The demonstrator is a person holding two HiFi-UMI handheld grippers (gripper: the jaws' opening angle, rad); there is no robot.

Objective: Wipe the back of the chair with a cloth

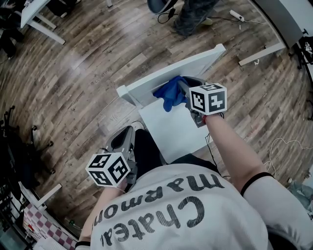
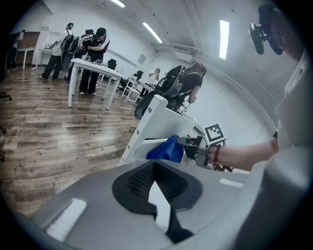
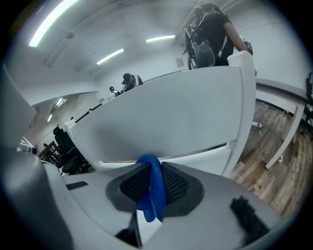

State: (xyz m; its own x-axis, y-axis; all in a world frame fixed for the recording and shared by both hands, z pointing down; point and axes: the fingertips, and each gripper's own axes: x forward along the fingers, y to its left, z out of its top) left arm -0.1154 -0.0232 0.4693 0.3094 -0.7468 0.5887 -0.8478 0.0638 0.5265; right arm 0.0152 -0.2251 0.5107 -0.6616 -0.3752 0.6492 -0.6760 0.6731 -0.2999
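A white wooden chair stands in front of me, its backrest on the far side of the seat. My right gripper is shut on a blue cloth and holds it against the inner face of the backrest, low and near the middle. In the right gripper view the cloth hangs pinched between the pads, with the backrest close ahead. My left gripper hangs low beside the seat's left front, shut on nothing. Its view shows the backrest, the cloth and the right gripper.
Someone stands just beyond the chair, with an office chair base and cables near them. A white table frame lies at the upper right, another table at the upper left. Several people stand at a far table. The floor is wood.
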